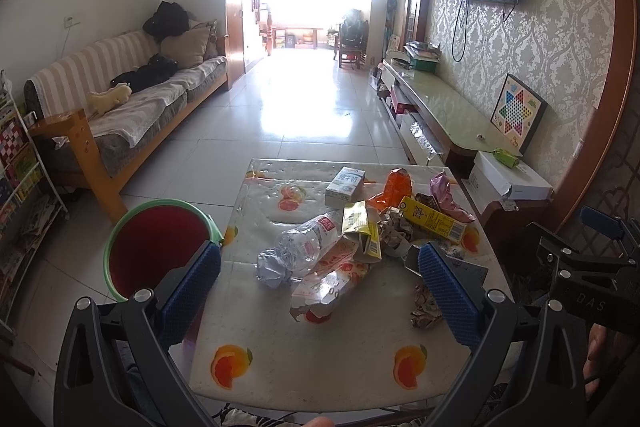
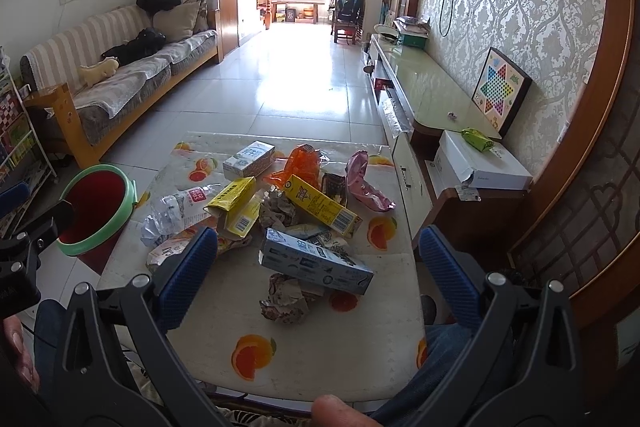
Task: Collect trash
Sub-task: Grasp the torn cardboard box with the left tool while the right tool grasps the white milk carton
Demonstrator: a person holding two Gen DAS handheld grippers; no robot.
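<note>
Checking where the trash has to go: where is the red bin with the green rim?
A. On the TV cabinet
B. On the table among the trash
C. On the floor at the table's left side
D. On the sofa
C: the bin stands on the floor tiles against the left edge of the table, with nothing visible in it, while the trash lies on the tabletop.

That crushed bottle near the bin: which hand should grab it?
Probably the left. The bottle lies just ahead of the open left gripper, with the bin beside it. The right gripper, also open, faces the blue carton.
</note>
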